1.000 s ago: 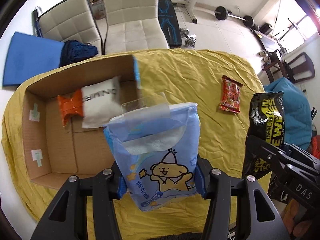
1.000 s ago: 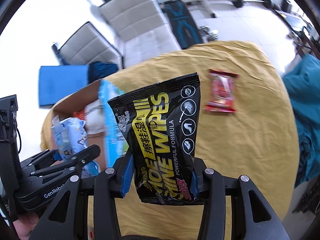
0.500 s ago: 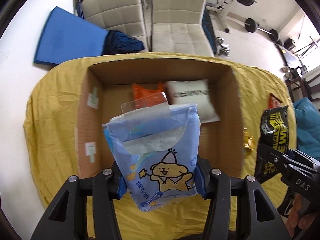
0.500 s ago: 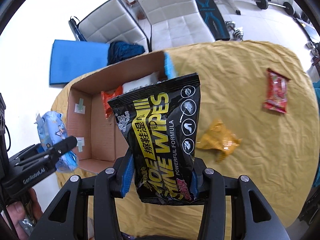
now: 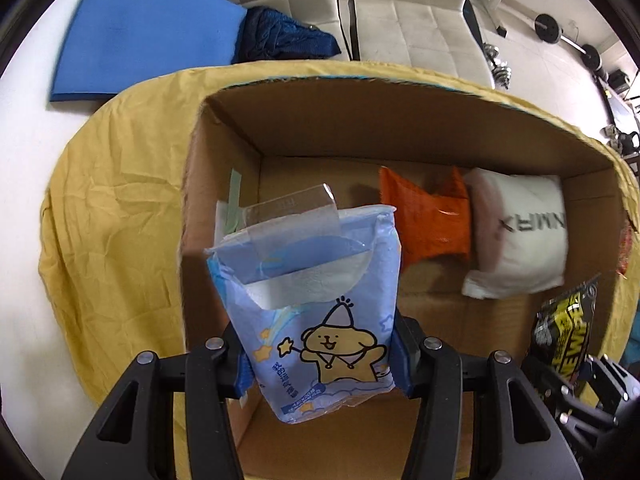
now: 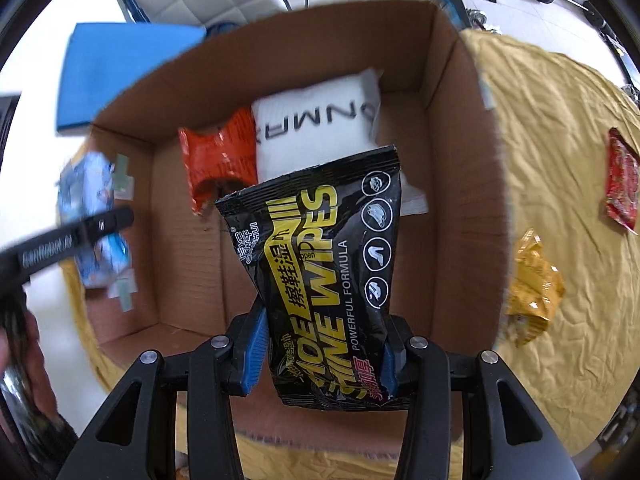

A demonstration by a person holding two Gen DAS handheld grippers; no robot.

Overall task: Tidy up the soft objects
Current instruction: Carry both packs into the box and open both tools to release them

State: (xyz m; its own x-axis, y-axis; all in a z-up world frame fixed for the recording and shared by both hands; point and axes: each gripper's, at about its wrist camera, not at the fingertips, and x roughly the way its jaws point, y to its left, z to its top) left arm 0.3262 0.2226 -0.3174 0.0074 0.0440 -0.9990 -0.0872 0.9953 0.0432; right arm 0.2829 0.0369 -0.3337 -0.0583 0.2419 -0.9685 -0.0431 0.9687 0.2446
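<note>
My left gripper [image 5: 320, 364] is shut on a light blue tissue pack with a cartoon bear [image 5: 316, 304] and holds it over the left part of an open cardboard box [image 5: 360, 120]. My right gripper [image 6: 324, 356] is shut on a black and yellow shoe wipes pack [image 6: 320, 280] and holds it over the same box [image 6: 460, 160]; that pack also shows at the left wrist view's right edge [image 5: 564, 340]. Inside the box lie an orange packet [image 5: 424, 220] and a white pack [image 5: 520, 240], side by side at the far wall.
The box stands on a table under a yellow cloth [image 6: 560, 120]. A yellow packet [image 6: 532, 284] and a red packet [image 6: 622, 184] lie on the cloth right of the box. White chairs [image 5: 408, 20] and a blue mat [image 5: 140, 36] stand beyond the table.
Both grippers have moved forward and closer over the box with their packs; the box now fills both views. Neither grip has changed.
</note>
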